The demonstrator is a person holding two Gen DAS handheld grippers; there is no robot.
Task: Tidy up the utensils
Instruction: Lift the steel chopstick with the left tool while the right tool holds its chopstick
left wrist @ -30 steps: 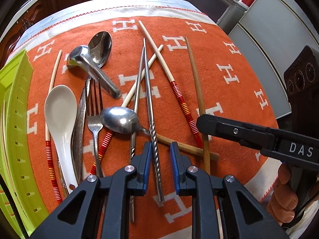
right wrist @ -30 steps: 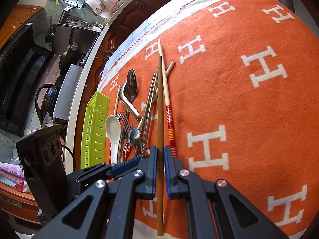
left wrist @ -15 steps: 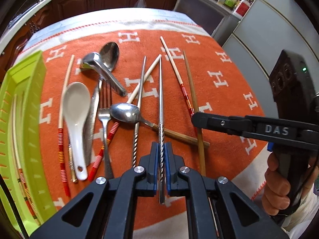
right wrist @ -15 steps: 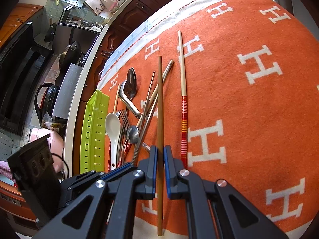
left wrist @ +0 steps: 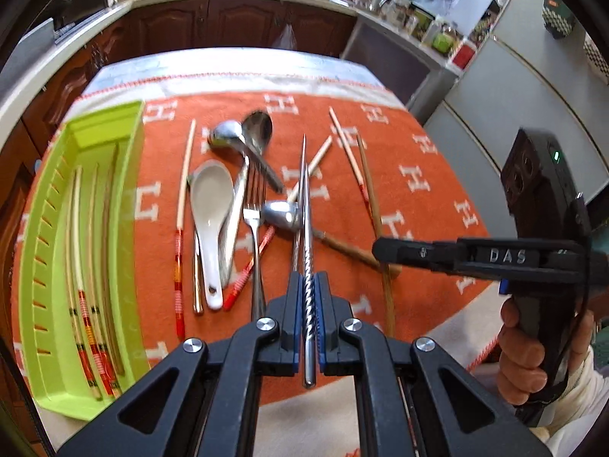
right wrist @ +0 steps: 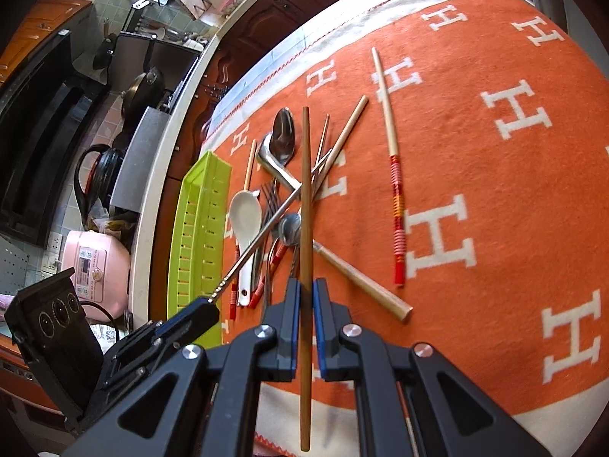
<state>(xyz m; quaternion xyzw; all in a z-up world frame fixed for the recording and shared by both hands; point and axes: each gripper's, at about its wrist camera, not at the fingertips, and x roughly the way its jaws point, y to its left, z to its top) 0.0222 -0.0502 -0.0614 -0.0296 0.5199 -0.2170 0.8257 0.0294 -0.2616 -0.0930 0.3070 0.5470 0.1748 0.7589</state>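
While "DAS" marks the right tool [left wrist: 384, 249] gripping a wooden chopstick [right wrist: 305, 228], the left tool [left wrist: 308, 320] clamps a twisted steel chopstick [left wrist: 307, 251].

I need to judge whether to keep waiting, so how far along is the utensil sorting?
Early. Done: several chopsticks lie in the green tray. In hand: left gripper shut on a metal chopstick, right gripper on a brown wooden chopstick. Left on the cloth: white spoon, fork, metal spoons, more chopsticks.
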